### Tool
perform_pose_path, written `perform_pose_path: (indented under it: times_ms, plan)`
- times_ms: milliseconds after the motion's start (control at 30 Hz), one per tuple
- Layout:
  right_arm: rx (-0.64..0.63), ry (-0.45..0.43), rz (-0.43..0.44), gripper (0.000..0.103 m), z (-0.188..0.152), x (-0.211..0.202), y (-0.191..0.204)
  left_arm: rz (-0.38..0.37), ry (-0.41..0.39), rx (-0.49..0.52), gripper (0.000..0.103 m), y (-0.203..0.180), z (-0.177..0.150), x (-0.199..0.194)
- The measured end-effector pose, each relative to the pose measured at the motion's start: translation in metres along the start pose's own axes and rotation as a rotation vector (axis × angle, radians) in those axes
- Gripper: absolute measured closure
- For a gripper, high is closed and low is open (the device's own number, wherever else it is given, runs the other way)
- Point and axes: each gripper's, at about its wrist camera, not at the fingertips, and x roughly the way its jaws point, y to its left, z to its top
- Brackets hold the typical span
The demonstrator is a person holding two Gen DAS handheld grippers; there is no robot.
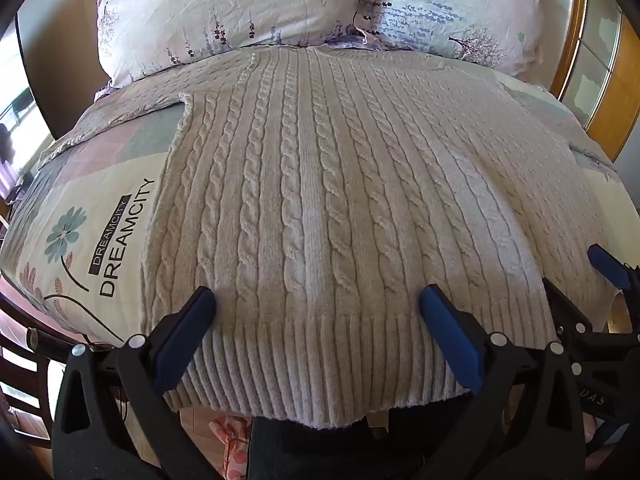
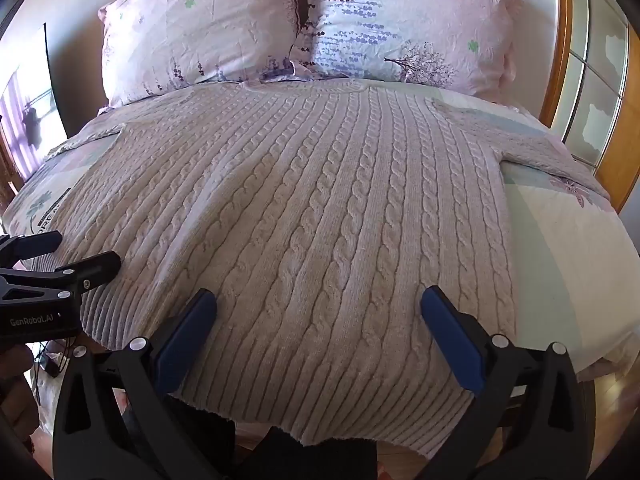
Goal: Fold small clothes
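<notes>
a cream cable-knit sweater (image 1: 320, 184) lay spread flat on the bed's patchwork floral quilt (image 1: 80, 220), collar end toward the two pink floral pillows (image 1: 224, 4) at the head, ribbed hem (image 1: 304, 376) hanging a little over the quilt's near edge. one sleeve ran out flat to the sweater's left toward the printed word "dreamcity" (image 1: 124, 236), the other out to its right across the quilt in the right wrist view.

the left tongs (image 1: 318, 304), black with blue pads, were released, their fingers spread wide over the sweater just above the ribbed hem, toward its left half. whether the pads touched the knit could not be told. nothing sat between the fingers but the flat knit.

the right tongs (image 2: 318, 304) were likewise released, spread wide over the sweater near its hem, toward the right half, with the sweater's right edge just beyond the right finger. in the right wrist view the left tongs (image 2: 56, 256) showed at the sweater's left hem corner; in the left wrist view the right tongs (image 1: 576, 276) showed at the right hem corner. a yellow wooden frame (image 1: 576, 40) with glass panes stood beyond the sweater's right side.
</notes>
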Motion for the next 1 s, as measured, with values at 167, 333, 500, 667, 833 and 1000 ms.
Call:
perform_pose_path:
  times_ms: [167,333,500,667,833,1000]
  plan:
    - [-0.002,-0.001,0.000,0.001,0.0000,-0.0001,0.0002,0.000,-0.003,0.000,0.002,0.0001,0.0002,0.0000]
    - [0.000,0.000,0.000,0.001,0.0000,0.0002,0.0000,0.001,-0.007,0.000,0.002,0.0000,0.0000,-0.0003]
    - [0.000,-0.001,0.000,0.001,0.0000,0.0002,0.0000,0.002,-0.009,-0.001,0.002,0.0000,0.0001,-0.0003]
    - [0.000,-0.001,0.000,0.001,0.0000,0.0004,0.0000,0.002,-0.008,-0.001,0.002,0.0002,0.0009,0.0001]
    - [0.000,-0.001,0.000,0.001,0.0000,0.0005,0.0000,0.002,-0.013,0.000,0.002,0.0000,0.0004,-0.0004]
    - [0.000,-0.002,0.000,0.001,0.0000,0.0005,0.0000,0.003,-0.014,0.000,0.002,0.0000,0.0004,-0.0005]
